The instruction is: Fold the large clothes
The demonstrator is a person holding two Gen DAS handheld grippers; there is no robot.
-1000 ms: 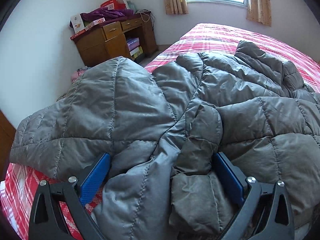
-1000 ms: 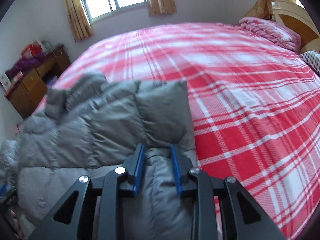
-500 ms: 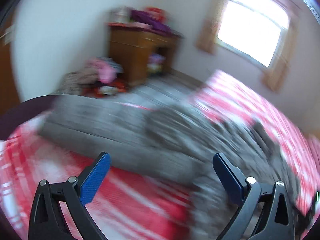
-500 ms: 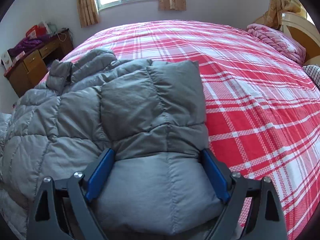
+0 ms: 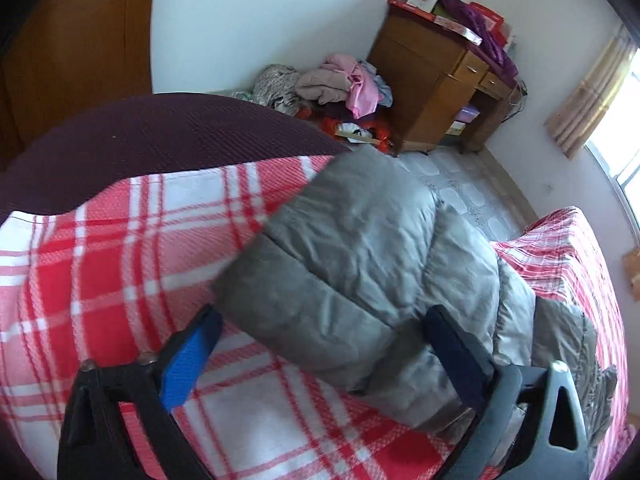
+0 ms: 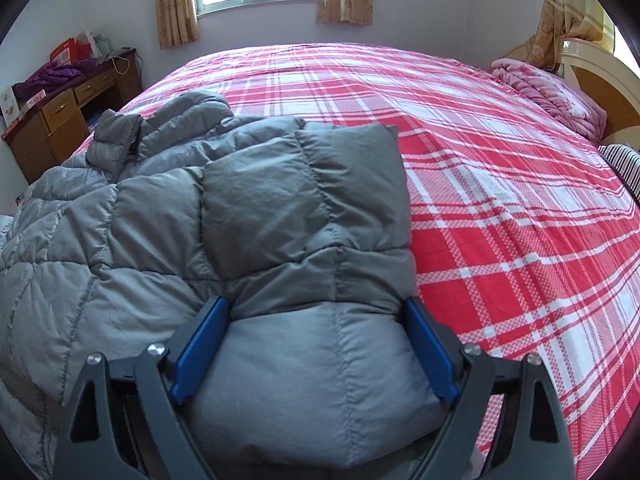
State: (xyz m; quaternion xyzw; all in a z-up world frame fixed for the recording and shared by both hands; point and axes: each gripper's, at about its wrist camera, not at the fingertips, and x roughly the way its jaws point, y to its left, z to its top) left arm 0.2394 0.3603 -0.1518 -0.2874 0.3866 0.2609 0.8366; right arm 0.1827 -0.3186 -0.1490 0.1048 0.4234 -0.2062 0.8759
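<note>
A grey quilted down jacket (image 6: 160, 220) lies on the red plaid bed sheet (image 6: 500, 200), one side folded in over its body. My right gripper (image 6: 315, 308) hovers low over that folded part, open, with puffy fabric filling the gap between its blue pads (image 6: 200, 348). In the left wrist view a grey sleeve of the jacket (image 5: 360, 248) stretches across the sheet (image 5: 100, 280) toward the bed's edge. My left gripper (image 5: 324, 320) straddles the sleeve's end with its jaws closing. The pads (image 5: 188, 364) do not press on it.
Dark maroon ribbed fabric (image 5: 160, 148) covers the bed's near edge. Beyond it a heap of clothes (image 5: 332, 84) lies on the floor beside a wooden desk (image 5: 432, 76). A pink quilt (image 6: 548, 92) and the headboard (image 6: 600, 80) sit at the far right.
My left gripper swung away from the jacket's body, rolled, and now sits over the sleeve end with narrower jaws. My right gripper let go of the pinched fold and barely moved.
</note>
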